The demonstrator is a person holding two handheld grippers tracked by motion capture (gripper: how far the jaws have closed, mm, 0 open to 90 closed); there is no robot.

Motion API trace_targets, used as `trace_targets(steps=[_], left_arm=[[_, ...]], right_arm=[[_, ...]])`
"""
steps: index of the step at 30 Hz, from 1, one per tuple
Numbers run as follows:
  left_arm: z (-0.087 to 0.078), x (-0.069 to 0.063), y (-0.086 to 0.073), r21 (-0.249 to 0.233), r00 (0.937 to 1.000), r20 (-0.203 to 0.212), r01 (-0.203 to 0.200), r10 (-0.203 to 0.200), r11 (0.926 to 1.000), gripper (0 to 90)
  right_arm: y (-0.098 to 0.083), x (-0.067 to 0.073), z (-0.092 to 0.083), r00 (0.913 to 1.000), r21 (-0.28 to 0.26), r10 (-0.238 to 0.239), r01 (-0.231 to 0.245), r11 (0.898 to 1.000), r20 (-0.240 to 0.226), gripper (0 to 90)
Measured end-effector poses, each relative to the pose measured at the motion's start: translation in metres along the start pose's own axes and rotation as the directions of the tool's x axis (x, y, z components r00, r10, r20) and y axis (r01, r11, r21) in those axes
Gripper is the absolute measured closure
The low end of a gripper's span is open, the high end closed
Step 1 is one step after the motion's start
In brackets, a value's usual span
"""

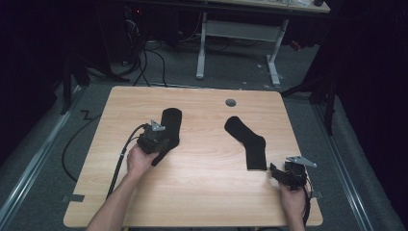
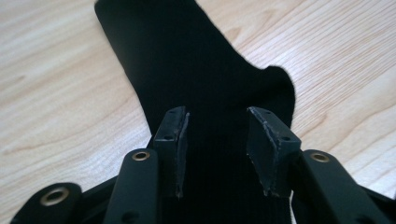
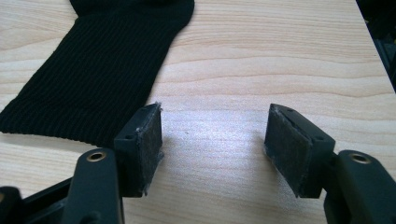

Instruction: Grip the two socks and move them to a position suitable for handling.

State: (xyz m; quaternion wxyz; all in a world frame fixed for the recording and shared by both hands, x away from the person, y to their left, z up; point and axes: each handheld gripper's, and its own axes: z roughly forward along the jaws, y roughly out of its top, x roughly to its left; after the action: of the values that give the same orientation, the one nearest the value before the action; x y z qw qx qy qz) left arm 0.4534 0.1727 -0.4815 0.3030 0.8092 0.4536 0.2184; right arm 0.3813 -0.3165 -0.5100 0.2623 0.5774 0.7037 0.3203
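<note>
The left sock point(image 1: 169, 126), black, lies flat on the left half of the desk point(image 1: 202, 178), its upper end pointing away from the person and its lower end running down under the left gripper point(image 1: 161, 142). In the left gripper view the same sock point(image 2: 187, 60) stretches up the middle of the picture over pale wood, and the gripper's two fingers point(image 2: 172, 135) stand on either side of its ribbed part with a gap between them, the cloth lying between the pads; they are open about halfway, and whether they press on the fabric cannot be told. The left hand point(image 1: 139, 161) holds that gripper from below, with a black cable point(image 1: 120, 159) trailing back toward the desk's near edge. A second black sock point(image 1: 248, 139) lies on the right half of the desk, bent at the heel, well apart from the first; its cuff end points toward the near right corner. The right gripper point(image 1: 284, 174) rests just beside that cuff, near the desk's front right edge, held by the right hand point(image 1: 293, 197). In the right gripper view its fingers point(image 3: 142, 144) stand wide apart over bare wood with nothing between them, and the ribbed cuff of the second sock point(image 3: 98, 79) lies just to the left of the left finger. A small round grey grommet point(image 1: 231, 102) sits in the desk near its far edge.
</note>
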Motion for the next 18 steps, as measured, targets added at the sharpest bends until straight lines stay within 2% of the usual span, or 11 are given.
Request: trace_targets(steps=[6,8,10,15,18], left_arm=[[0.0078,0.0021,-0.0027,0.030,0.9999,0.005,0.011,-0.011,0.9995,56.9],[0.0090,0.0042,-0.0033,0.036,0.9993,0.019,0.033,-0.033,0.9988,56.1],[0.0091,0.0037,-0.0030,0.039,0.9991,0.018,0.037,-0.038,0.9986,56.5],[0.0091,0.0053,-0.0030,0.042,0.9978,0.029,0.058,-0.060,0.9974,60.1],[0.0092,0.0054,-0.0027,0.041,0.9982,0.030,0.051,-0.052,0.9979,65.6]], right_arm=[[0.0000,0.0008,0.0001,1.0000,0.001,-0.002,0.002,1.000,0.004,36.9],[0.0000,0.0009,0.0001,1.0000,0.001,-0.003,0.003,1.000,0.004,36.9],[0.0000,0.0015,0.0001,1.0000,0.002,-0.006,0.006,1.000,0.006,36.9],[0.0000,0.0015,0.0001,1.0000,0.002,-0.006,0.006,1.000,0.006,36.9],[0.0000,0.0015,0.0001,1.0000,0.002,-0.006,0.006,1.000,0.006,36.9]])
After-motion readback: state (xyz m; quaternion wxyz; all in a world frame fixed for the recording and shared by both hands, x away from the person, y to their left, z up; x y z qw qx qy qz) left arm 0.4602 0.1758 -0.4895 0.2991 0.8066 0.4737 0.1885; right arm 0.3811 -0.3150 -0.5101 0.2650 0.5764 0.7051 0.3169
